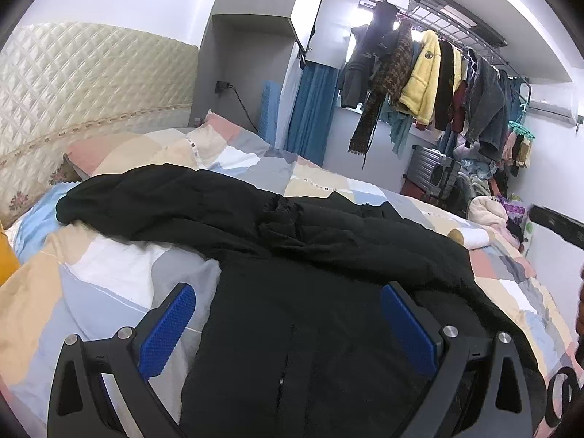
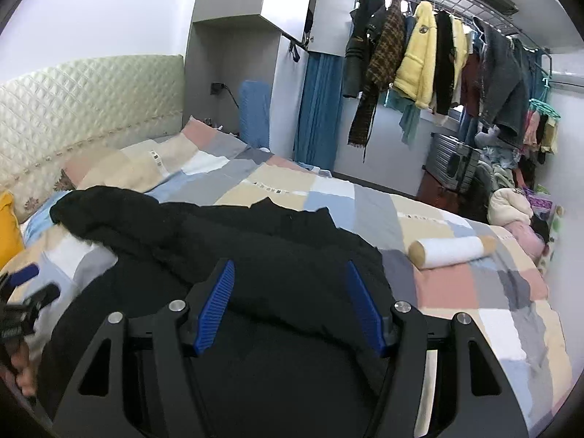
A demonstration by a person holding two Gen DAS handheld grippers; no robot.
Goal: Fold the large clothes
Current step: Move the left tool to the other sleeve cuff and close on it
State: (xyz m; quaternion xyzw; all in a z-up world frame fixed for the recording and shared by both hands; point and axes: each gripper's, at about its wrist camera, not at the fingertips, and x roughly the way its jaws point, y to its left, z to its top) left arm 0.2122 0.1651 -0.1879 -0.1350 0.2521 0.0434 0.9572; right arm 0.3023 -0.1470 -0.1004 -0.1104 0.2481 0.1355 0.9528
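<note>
- Left gripper [image 1: 288,294]: blue pads wide apart, clamped on nothing, hovering over the black coat [image 1: 310,255].
- Right gripper [image 2: 290,277]: pads likewise spread, holding nothing, poised above a raised fold of the coat.
- Black coat: sprawled on the patchwork quilt [image 1: 109,266], directly under and ahead of both grippers, one sleeve trailing off to the left.
- Beyond, right of the right gripper: a white-and-tan bolster [image 2: 450,250].

Bed [image 2: 456,292] under a patchwork quilt of pink, beige, grey and blue. Spread across it, a black coat [image 2: 226,233]; near the right edge, well apart, a white-and-tan cylindrical bolster [image 2: 450,251].
</note>
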